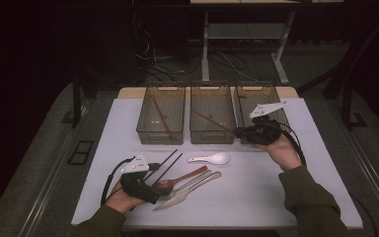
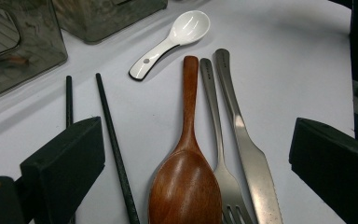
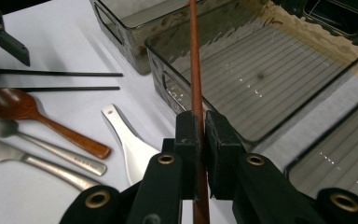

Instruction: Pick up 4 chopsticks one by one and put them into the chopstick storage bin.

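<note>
The right tool (image 3: 199, 140) is clamped tight on a brown chopstick (image 3: 195, 60), which sticks out over the middle bin (image 3: 261, 70) near the desk's far edge.

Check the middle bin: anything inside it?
In the high view, the middle bin has one brown chopstick slanting across it; the right gripper is clamped on the stick's near end. The ribbed floor otherwise looks bare, though the near wall covers the strip behind it.
</note>
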A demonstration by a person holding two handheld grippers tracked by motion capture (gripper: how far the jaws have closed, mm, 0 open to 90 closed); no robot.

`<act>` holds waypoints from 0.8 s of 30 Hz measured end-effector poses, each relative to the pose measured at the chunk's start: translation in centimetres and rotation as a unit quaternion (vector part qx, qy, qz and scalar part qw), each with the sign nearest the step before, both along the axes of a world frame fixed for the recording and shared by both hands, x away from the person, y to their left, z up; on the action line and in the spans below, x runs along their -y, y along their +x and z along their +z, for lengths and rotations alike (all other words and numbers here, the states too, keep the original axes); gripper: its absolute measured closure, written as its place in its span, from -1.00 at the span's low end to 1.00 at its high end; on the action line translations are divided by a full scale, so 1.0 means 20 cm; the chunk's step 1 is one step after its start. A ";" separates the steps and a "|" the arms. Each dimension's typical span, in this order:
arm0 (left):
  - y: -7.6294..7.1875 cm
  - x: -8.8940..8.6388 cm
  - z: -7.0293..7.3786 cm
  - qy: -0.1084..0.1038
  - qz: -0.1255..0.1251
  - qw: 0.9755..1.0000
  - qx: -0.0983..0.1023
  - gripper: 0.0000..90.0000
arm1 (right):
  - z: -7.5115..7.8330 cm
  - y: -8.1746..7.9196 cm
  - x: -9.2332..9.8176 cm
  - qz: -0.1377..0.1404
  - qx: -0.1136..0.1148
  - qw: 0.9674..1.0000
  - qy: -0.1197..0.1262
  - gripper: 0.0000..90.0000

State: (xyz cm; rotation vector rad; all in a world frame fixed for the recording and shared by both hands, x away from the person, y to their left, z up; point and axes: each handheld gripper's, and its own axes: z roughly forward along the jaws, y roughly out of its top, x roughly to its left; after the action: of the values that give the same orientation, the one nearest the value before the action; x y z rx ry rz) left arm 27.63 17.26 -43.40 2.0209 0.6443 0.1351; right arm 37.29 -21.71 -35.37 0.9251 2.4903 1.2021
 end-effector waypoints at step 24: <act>0.00 0.00 0.00 -0.001 -0.003 1.000 -0.001 -0.95 | 0.03 0.24 -0.41 -0.014 -0.011 1.000 -0.004 0.85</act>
State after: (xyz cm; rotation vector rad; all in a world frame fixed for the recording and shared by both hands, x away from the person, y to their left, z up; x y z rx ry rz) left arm 27.60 17.25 -43.38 2.0214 0.6402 0.1295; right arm 42.13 -13.60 -34.74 0.9722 2.4890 1.1794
